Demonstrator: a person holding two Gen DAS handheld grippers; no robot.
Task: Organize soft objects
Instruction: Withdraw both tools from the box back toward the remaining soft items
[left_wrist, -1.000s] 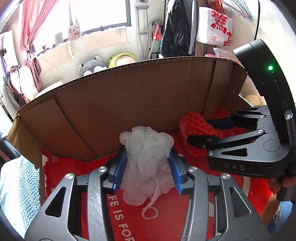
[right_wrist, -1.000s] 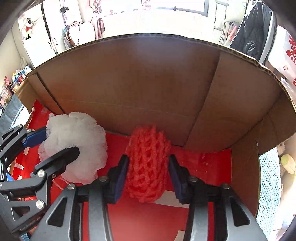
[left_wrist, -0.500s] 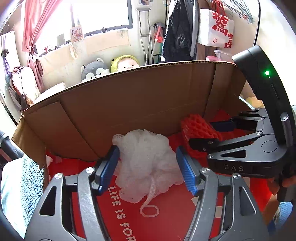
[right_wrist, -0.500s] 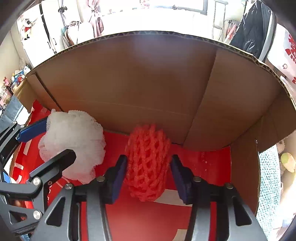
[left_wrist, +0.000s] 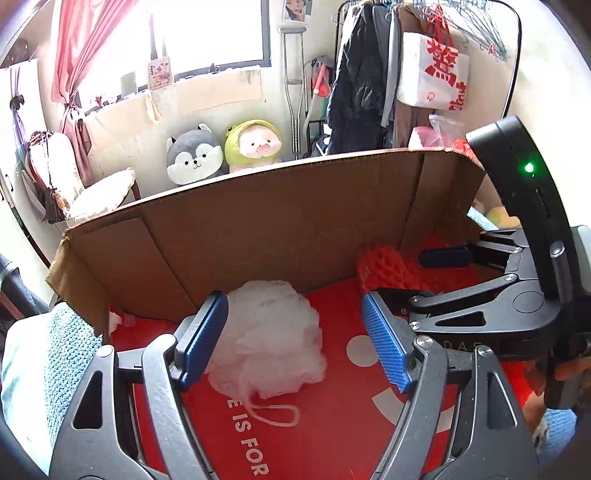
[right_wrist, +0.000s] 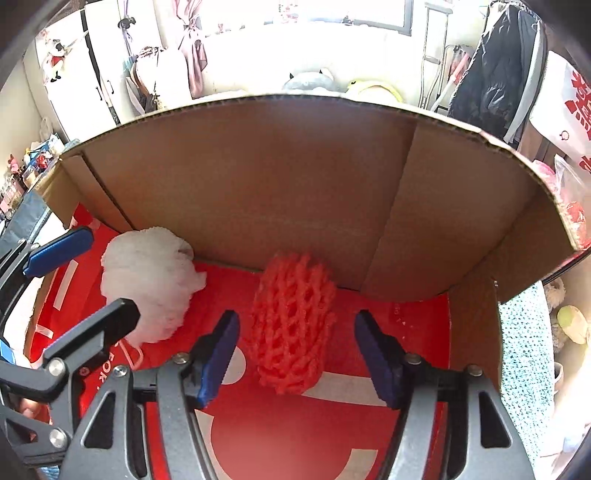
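Left wrist: white pouf (left_wrist: 271, 339) freed; jaws opening

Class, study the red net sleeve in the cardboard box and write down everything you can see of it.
The red net sleeve is a stubby roll of foam-like mesh with diamond-shaped holes, bright orange-red. It lies on the box's red printed floor, its far end close to or against the brown back wall. It sits between the pads of the right gripper, whose jaws are opening; gaps show on both sides, so nothing grips it. The white mesh pouf lies apart to its left.
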